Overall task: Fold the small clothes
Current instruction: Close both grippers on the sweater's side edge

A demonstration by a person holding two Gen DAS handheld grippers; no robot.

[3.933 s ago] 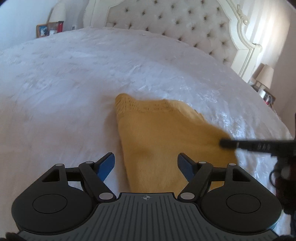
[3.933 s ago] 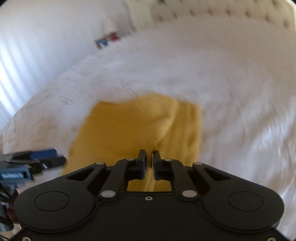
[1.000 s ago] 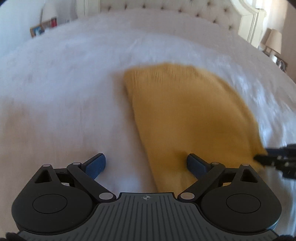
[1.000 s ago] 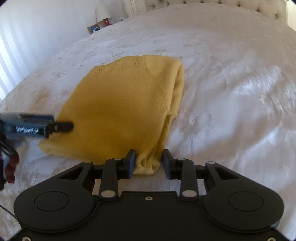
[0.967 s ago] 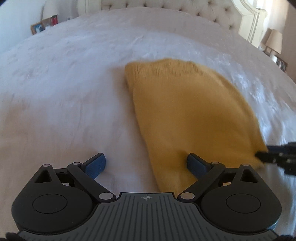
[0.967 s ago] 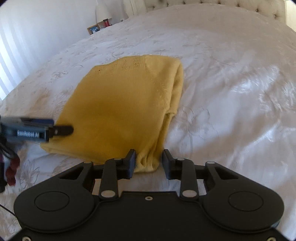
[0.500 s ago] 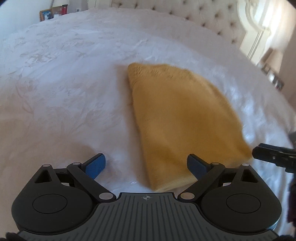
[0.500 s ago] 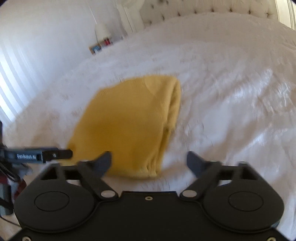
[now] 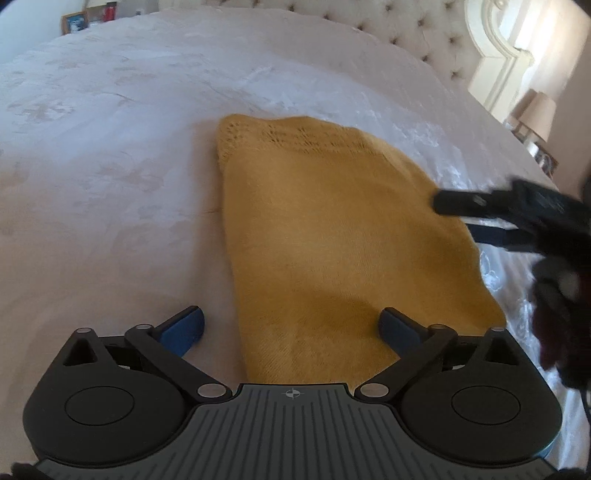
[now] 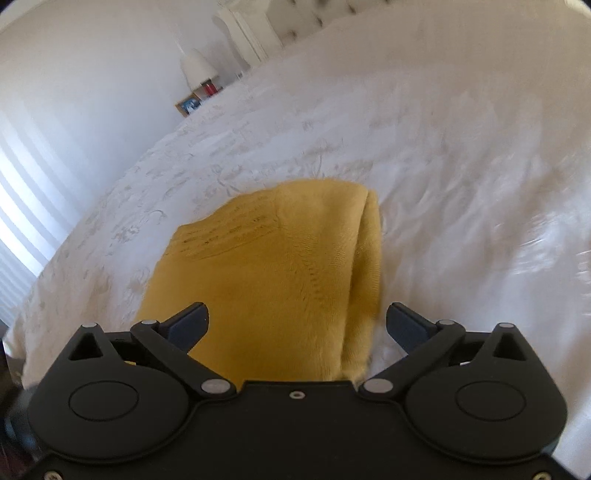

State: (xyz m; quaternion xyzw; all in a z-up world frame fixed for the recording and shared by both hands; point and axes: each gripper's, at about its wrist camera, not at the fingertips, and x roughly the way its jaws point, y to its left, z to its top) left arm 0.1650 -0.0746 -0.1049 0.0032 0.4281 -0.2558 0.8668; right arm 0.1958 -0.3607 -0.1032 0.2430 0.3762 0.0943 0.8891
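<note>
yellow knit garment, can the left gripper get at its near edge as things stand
Probably yes. The left gripper is open, its fingers straddling the near left edge of the folded yellow knit garment on the white bedspread; nothing lies between them.

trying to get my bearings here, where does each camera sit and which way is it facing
Left wrist: sits on the left gripper, looking forward over the yellow knit garment toward the tufted headboard; its own open blue fingers show, with the right gripper at the right edge.
Right wrist: sits on the right gripper, looking across the garment toward the picture frame; its own open fingers show.
Shared: the garment, the white bedspread, the frame.
</note>
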